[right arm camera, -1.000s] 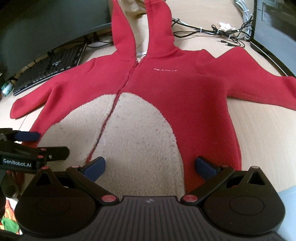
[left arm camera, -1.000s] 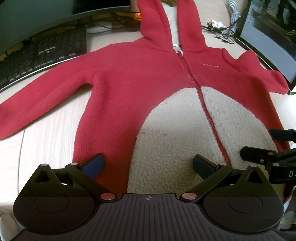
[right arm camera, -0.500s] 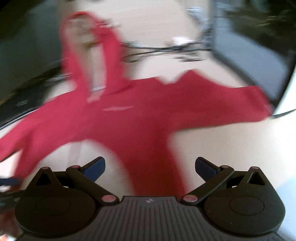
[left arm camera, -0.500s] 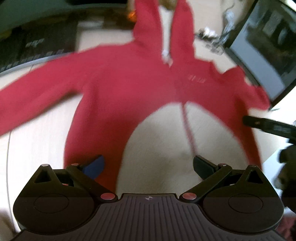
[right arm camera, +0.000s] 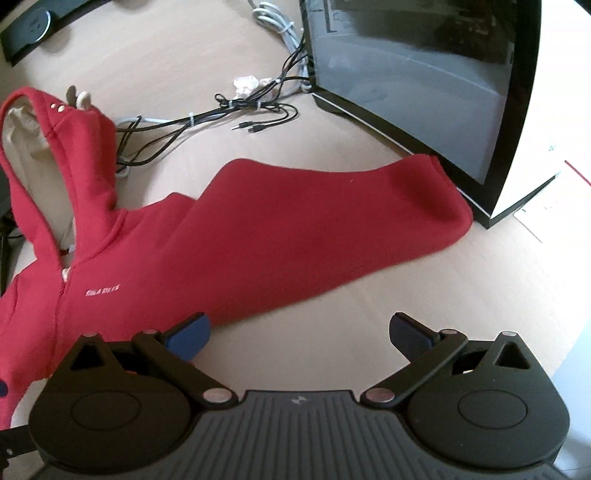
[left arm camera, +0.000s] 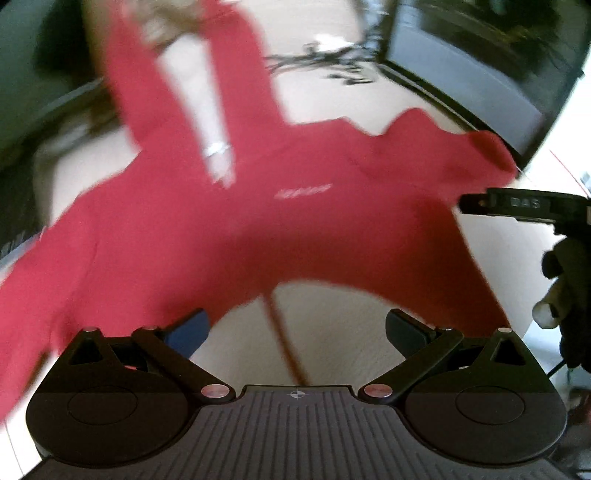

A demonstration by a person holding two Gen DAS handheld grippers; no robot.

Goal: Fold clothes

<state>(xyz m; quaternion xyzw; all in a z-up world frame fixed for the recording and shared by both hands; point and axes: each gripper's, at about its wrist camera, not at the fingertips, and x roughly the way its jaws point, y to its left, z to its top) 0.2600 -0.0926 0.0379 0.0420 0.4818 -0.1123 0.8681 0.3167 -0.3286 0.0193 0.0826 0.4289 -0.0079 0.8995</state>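
Observation:
A red fleece hooded jacket with a cream belly panel lies flat, front up, on the light wooden table; this view is blurred. My left gripper hovers open over the cream panel and zipper. My right gripper is open above bare table just in front of the jacket's right sleeve, which stretches out to the right. Its cuff touches the dark case. The hood lies at the left in the right wrist view. The right gripper's body and a gloved hand show at the right edge of the left wrist view.
A dark glass-sided computer case stands at the back right, beside the cuff. A tangle of black and grey cables lies behind the sleeve. A monitor base is at the far left back. Bare wooden table lies under the right gripper.
Both grippers have swung to the right and forward from the jacket's hem. The right one now faces the right sleeve instead of the body. Both stay open.

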